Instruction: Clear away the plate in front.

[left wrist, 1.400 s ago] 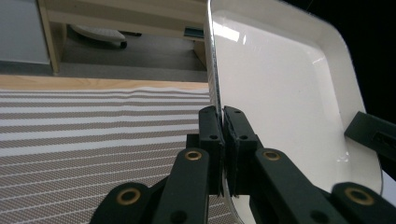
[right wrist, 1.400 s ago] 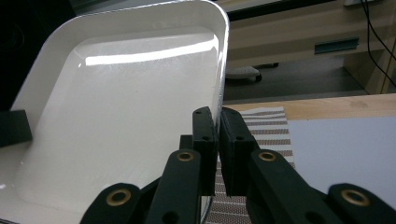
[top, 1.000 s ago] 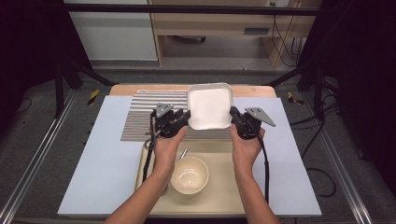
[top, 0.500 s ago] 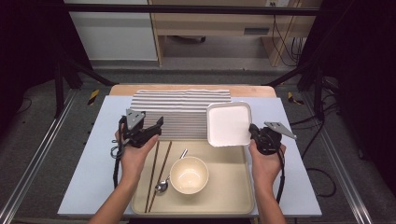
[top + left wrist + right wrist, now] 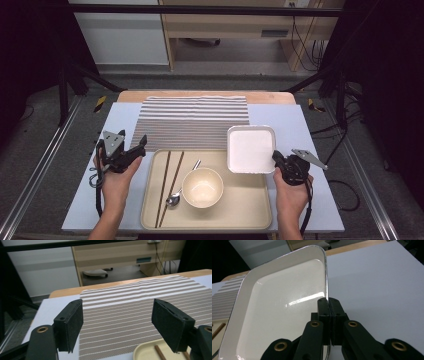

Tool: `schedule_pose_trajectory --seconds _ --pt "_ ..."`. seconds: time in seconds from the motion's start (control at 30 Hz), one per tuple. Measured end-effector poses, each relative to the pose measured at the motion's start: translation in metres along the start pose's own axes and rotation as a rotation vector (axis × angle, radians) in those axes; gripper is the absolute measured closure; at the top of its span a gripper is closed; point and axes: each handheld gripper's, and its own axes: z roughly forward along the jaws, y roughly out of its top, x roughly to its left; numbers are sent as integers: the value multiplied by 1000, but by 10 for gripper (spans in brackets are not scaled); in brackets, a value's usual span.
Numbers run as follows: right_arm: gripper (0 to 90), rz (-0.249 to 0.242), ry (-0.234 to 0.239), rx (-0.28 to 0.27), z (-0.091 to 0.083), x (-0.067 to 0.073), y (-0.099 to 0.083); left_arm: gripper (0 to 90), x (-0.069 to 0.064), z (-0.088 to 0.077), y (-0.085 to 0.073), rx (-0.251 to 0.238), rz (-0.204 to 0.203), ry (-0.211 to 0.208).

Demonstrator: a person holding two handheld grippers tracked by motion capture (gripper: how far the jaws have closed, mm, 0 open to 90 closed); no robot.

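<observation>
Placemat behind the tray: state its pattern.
The placemat has brown and white stripes, clearest in the left gripper view.

- Left hand-held gripper (image 5: 141, 142): matte black body, two blocky black jaws with flat rubbery pads (image 5: 72, 323), brass-coloured rivets at the link pivots.
- Grey three-cornered plate (image 5: 113, 138) on top, at its 10 o'clock corner.
- Right hand-held gripper (image 5: 274, 156): same black linkage, brass-ringed pivots, small screw holes near the tips.
- Black cable (image 5: 306, 212) trails from each, toward 6 o'clock.
- Bare forearms, no sleeves.

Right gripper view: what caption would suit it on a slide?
The right claw pinches the rim of a white square dish, holding it above the pale blue table mat.
</observation>
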Motion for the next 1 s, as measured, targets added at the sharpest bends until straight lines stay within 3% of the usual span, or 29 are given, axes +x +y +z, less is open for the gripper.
schedule_pose_trajectory --seconds 0.1,0.3,0.4,0.5,0.73,1.0 --pt "892 6 2 31 -3 -3 -9 251 4 -5 -8 1 0 42" --pt "892 35 22 76 -7 -10 -26 248 11 -7 -23 32 19 78" --pt "892 40 24 89 -11 -11 -30 248 13 -6 -25 33 1 82" --pt "892 39 29 117 -14 -11 -36 248 15 -7 -25 32 14 86" --pt "891 50 47 146 -19 -4 -46 248 20 -9 -27 37 -28 74" --pt "891 59 45 173 -17 0 -53 249 18 -10 -27 34 -17 77"
